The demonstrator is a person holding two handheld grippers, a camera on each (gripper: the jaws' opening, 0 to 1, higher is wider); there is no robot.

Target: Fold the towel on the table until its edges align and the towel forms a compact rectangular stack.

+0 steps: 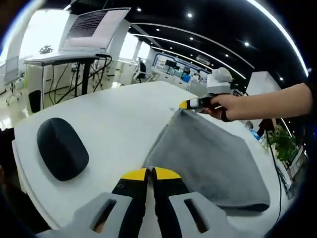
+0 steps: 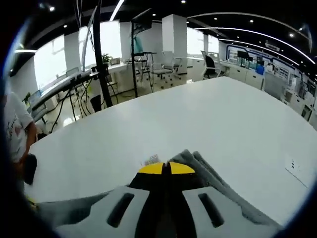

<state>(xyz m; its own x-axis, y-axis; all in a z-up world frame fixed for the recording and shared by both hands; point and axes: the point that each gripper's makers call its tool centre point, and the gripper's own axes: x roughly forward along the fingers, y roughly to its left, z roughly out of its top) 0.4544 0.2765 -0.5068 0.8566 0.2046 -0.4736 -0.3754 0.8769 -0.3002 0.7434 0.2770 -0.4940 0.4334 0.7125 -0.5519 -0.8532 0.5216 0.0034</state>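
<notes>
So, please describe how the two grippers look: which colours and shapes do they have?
The left gripper has two black jaws with yellow tips, set in a pale grey body with slot-shaped cutouts. The right gripper is built the same: black jaws, yellow tips, grey slotted body. Seen from the left gripper view, the right gripper also shows a yellow tip and black body.

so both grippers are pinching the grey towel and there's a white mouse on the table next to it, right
Not quite: the mouse is black, not white, as the left gripper view shows. The rest holds: the left gripper and right gripper each pinch the grey towel, with the mouse beside it on the table.
</notes>
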